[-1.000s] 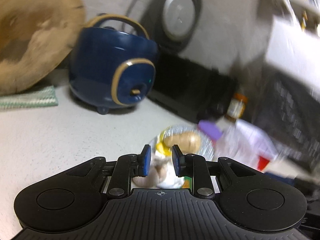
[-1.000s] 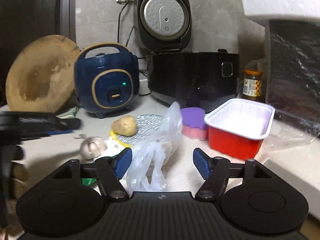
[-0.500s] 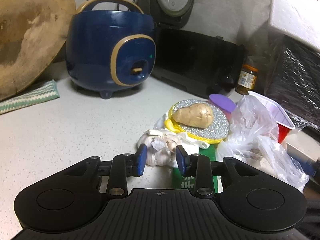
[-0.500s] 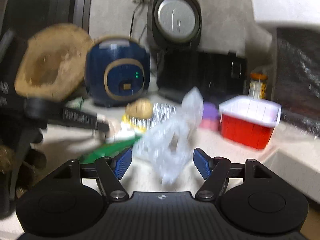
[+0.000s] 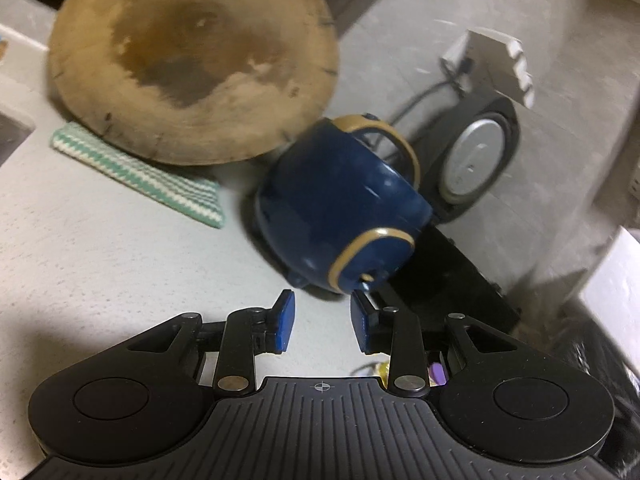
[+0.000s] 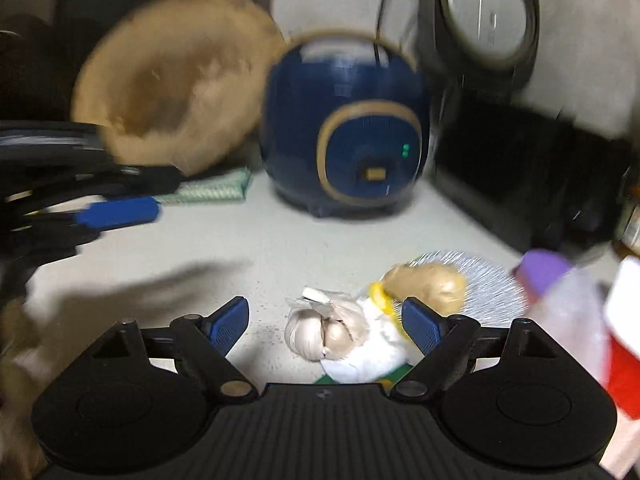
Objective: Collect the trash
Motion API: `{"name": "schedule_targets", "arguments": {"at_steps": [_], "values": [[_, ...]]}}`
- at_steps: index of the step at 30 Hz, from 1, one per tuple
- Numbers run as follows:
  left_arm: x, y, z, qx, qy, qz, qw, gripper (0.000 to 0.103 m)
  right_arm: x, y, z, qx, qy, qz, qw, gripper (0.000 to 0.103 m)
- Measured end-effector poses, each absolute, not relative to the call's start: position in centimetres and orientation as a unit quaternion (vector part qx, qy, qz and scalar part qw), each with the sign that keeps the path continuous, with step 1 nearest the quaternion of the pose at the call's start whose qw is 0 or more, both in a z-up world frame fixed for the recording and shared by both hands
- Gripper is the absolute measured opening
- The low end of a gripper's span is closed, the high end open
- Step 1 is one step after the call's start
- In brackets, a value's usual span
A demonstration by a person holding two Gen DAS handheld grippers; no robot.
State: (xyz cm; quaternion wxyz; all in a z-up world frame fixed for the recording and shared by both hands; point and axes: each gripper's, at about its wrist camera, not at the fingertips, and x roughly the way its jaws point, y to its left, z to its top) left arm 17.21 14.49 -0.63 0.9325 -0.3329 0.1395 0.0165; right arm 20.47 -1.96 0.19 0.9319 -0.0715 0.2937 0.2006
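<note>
In the right wrist view a garlic bulb [image 6: 320, 332] lies on the grey counter [image 6: 280, 252] against crumpled white paper [image 6: 372, 354]. My right gripper [image 6: 324, 314] hovers over them. Its jaws are opening wide, and the blue pads touch nothing. A potato [image 6: 428, 284] rests on a glittery silver disc [image 6: 492, 284] just behind. A clear plastic bag [image 6: 568, 320] and a red tray [image 6: 624, 360] sit at the right edge. My left gripper [image 5: 322, 314] is open and empty over bare counter, tilted, facing the blue cooker [image 5: 340, 220]. Its blue pad [image 6: 116, 212] shows at the left.
A blue rice cooker [image 6: 344, 132] stands at the back centre, with a black cooker [image 6: 520, 168] and its raised lid [image 6: 488, 12] to the right. A round wooden board [image 5: 192, 60] leans on the wall over a green striped cloth [image 5: 140, 172]. A purple lid [image 6: 544, 268] sits by the bag.
My right gripper swung left from the plastic bag to the garlic and its jaws widened. The left gripper rolled and turned away from the trash pile toward the blue cooker, jaws wider than a second ago.
</note>
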Motion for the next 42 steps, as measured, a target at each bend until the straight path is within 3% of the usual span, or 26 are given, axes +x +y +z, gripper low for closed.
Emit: {"name": "schedule_targets", "arguments": {"at_steps": [1, 2, 3, 10, 15, 17, 19, 27, 42], "values": [[17.0, 14.3, -0.6, -0.330, 0.137, 0.012, 0.934, 0.035, 21.4, -1.7, -0.2, -0.066, 0.311, 0.197, 0.927, 0.079], [16.9, 14.3, -0.5, -0.329, 0.133, 0.008, 0.935, 0.035, 22.0, -1.6, -0.5, -0.063, 0.326, 0.198, 0.922, 0.061], [16.7, 14.3, -0.4, -0.329, 0.131, 0.005, 0.935, 0.035, 22.1, -1.5, -0.7, -0.062, 0.337, 0.199, 0.918, 0.052], [17.6, 12.8, -0.5, -0.313, 0.177, -0.052, 0.932, 0.035, 16.5, -4.7, -0.8, -0.063, 0.326, 0.250, 0.910, 0.052], [18.2, 8.7, -0.1, -0.226, 0.211, -0.145, 0.940, 0.035, 12.3, -7.9, -0.5, -0.089, 0.283, 0.240, 0.925, 0.054], [18.0, 7.3, 0.2, -0.192, 0.218, -0.178, 0.940, 0.035, 11.4, -9.2, -0.2, -0.085, 0.275, 0.229, 0.930, 0.075], [17.6, 5.8, 0.4, -0.157, 0.230, -0.191, 0.941, 0.035, 10.2, -10.7, 0.2, -0.072, 0.255, 0.205, 0.942, 0.081], [15.7, -0.2, -0.6, 0.044, 0.255, -0.115, 0.959, 0.035, 8.1, -15.5, 0.4, -0.007, 0.234, 0.118, 0.965, 0.081], [16.3, 0.2, -2.1, 0.017, 0.289, -0.166, 0.943, 0.044, 7.6, -15.8, -2.4, -0.004, 0.263, 0.106, 0.959, 0.081]]}}
